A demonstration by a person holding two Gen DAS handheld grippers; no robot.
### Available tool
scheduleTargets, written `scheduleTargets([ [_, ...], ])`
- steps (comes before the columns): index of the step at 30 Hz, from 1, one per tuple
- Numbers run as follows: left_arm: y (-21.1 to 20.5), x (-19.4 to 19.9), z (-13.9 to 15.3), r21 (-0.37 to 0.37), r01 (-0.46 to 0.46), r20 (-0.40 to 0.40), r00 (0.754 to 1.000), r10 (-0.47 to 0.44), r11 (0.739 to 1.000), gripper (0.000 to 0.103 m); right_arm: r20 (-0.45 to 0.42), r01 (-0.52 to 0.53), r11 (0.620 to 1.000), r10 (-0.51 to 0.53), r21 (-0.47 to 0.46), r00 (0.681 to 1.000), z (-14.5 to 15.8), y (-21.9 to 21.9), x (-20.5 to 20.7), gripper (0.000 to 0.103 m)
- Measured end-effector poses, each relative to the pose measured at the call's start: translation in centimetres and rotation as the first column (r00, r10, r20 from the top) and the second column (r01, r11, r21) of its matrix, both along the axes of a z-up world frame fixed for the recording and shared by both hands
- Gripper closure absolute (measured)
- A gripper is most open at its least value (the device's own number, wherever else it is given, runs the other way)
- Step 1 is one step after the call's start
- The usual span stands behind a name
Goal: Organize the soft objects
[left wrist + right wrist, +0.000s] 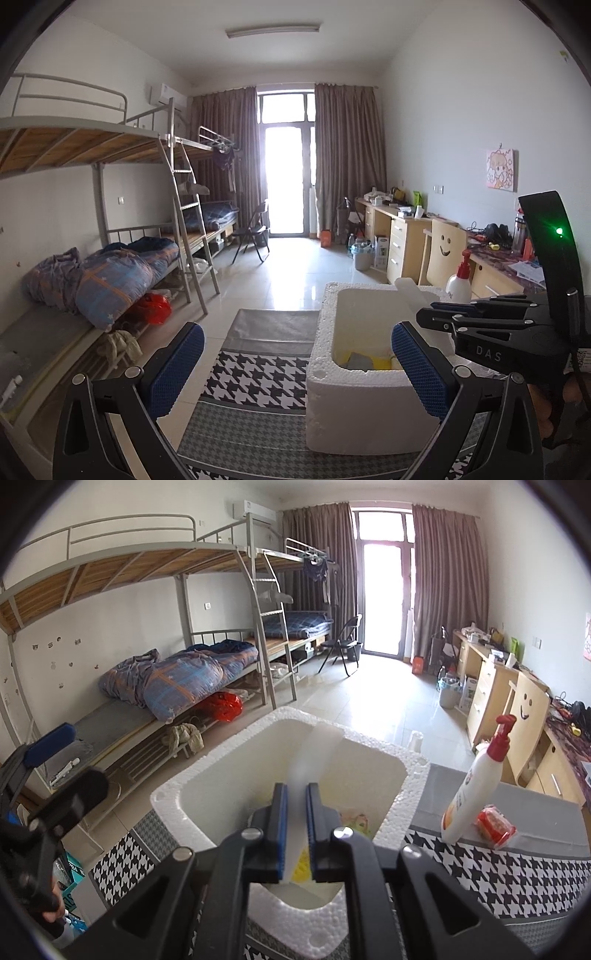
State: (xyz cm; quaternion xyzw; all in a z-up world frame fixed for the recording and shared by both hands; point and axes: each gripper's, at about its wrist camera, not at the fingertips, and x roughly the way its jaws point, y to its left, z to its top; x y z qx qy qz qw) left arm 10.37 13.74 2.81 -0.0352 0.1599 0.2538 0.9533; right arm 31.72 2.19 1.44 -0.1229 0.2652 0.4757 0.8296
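Note:
A white foam box [321,373] [166,794] stands on a houndstooth mat [258,376]. My right gripper [296,790] is shut on a soft, translucent white strip [317,749], held above the box's opening. In the left wrist view that gripper [424,314] reaches in from the right over the box's far rim, the strip [406,286] sticking out past it. Yellow and grey soft items [369,360] lie in the box bottom. My left gripper [297,332] hangs open and holds nothing, just short of the box's near left corner.
A white pump bottle with a red top [472,794] and a red packet [495,829] sit on the mat right of the box. Bunk beds with a bundled quilt [110,284] line the left wall. Desks and a wooden chair [443,254] line the right.

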Motion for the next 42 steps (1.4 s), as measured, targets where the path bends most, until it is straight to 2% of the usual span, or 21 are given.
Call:
scheduleTargets([
  [4, -0.2, -0.2, 0.0, -0.003, -0.001, 0.003, 1.000, 0.001, 1.000, 0.001, -0.005, 0.004, 1.000, -0.004, -0.004, 1.000, 0.0, 0.3, 0.1, 0.086],
  [6, -0.2, -0.3, 0.0, -0.003, -0.003, 0.004, 1.000, 0.003, 1.000, 0.001, -0.007, 0.010, 1.000, -0.010, -0.001, 1.000, -0.1, 0.3, 0.2, 0.075],
  [9, -0.3, -0.5, 0.0, -0.006, -0.003, 0.005, 1.000, 0.004, 1.000, 0.001, -0.010, 0.019, 1.000, -0.019, -0.007, 1.000, -0.3, 0.3, 0.2, 0.072],
  [12, -0.4, -0.5, 0.1, -0.009, 0.002, 0.005, 1.000, -0.002, 1.000, 0.001, -0.013, 0.011, 1.000, -0.011, -0.007, 1.000, -0.3, 0.0, 0.2, 0.061],
  [17, -1.3, -0.7, 0.5, -0.004, 0.018, 0.014, 1.000, -0.018, 1.000, 0.001, 0.001, 0.020, 1.000, -0.020, 0.015, 1.000, 0.6, -1.3, -0.6, 0.056],
  [19, -1.7, -1.0, 0.7, 0.000, 0.025, 0.020, 0.999, -0.025, 1.000, 0.001, 0.006, 0.023, 0.999, -0.023, 0.027, 1.000, 0.9, -1.9, -0.9, 0.038],
  [25, -3.1, -1.8, 1.3, 0.006, 0.046, 0.032, 0.998, -0.046, 0.999, 0.001, 0.023, 0.036, 0.996, -0.039, 0.087, 0.999, 2.4, -4.3, -2.1, 0.016],
  [28, -3.6, -2.0, 1.5, 0.010, 0.057, 0.034, 0.998, -0.057, 0.998, 0.001, 0.043, 0.039, 0.993, -0.044, 0.111, 0.998, 2.8, -5.3, -2.9, 0.011],
  [42, -6.6, -3.6, 2.2, 0.023, 0.113, 0.056, 0.992, -0.114, 0.993, 0.001, 0.097, 0.079, 0.982, -0.097, 0.174, 0.991, 4.1, -9.6, -5.0, 0.007],
])
